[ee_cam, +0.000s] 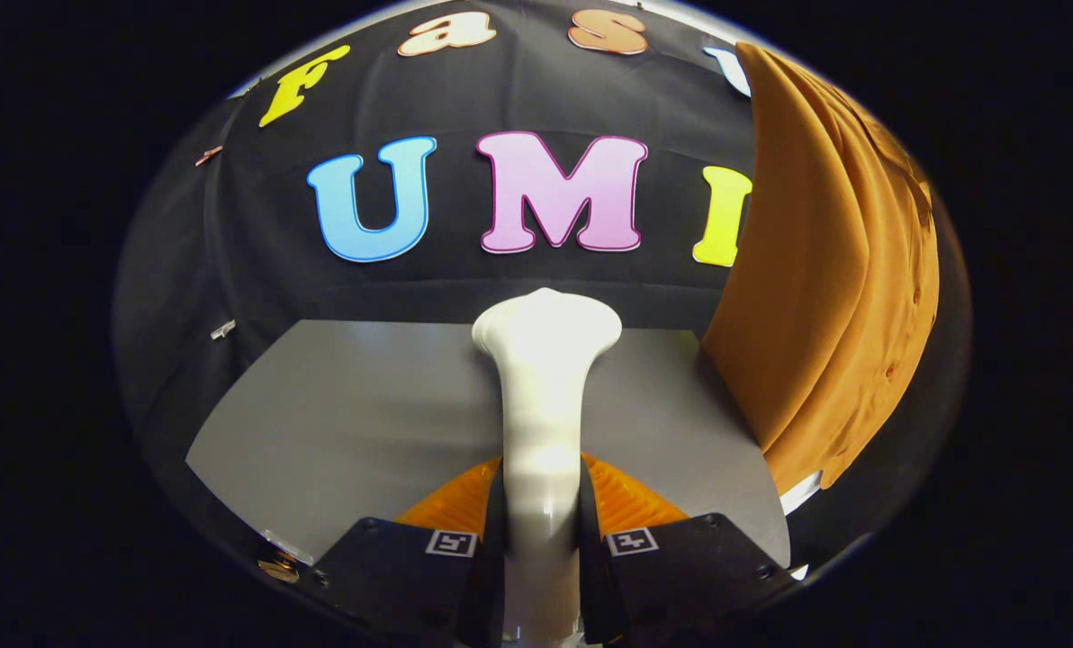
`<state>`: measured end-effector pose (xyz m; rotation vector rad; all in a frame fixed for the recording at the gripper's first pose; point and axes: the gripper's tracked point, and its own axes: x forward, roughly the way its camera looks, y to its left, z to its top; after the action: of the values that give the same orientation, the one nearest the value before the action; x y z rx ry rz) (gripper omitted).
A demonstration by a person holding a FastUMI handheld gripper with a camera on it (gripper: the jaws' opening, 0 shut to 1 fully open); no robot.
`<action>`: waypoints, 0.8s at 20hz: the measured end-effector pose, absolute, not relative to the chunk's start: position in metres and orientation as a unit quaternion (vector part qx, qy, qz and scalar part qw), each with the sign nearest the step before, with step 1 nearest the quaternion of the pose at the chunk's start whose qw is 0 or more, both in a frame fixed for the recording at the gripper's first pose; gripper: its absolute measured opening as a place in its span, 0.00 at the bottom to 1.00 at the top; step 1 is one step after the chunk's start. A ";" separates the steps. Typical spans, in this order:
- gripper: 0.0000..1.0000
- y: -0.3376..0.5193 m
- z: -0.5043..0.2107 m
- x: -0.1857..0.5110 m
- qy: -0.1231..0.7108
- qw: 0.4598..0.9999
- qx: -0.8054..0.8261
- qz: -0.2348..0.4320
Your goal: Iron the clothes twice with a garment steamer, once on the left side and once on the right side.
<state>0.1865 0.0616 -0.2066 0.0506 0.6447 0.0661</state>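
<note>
My gripper (543, 531) is shut on the handle of a white garment steamer (544, 396). The steamer stands up between the fingers, and its wide head points forward above the grey table (347, 423). An orange-brown garment (825, 288) hangs to the right of the steamer, beyond the fingers, with its folds falling down to the table's right end. The steamer head is apart from the cloth, a good way to its left.
The booth's black cloth wall (248, 261) closes the back, behind the table. A small white piece (802, 493) shows under the garment's lower hem. A small shiny object (277, 567) sits at the table's near left corner.
</note>
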 end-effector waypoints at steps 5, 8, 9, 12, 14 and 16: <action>0.37 0.056 -0.162 0.153 0.264 0.963 0.047 0.024; 0.37 0.049 -0.129 0.122 0.231 0.971 0.063 0.010; 0.37 0.047 -0.119 0.110 0.220 0.973 0.065 0.005; 0.37 0.030 -0.086 0.077 0.183 0.981 0.068 -0.017; 0.37 0.008 -0.073 0.058 0.168 0.983 0.065 -0.040; 0.37 -0.017 -0.064 0.045 0.159 0.983 0.065 -0.062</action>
<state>0.0451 -0.0174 -0.0638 0.1317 0.3189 -0.1242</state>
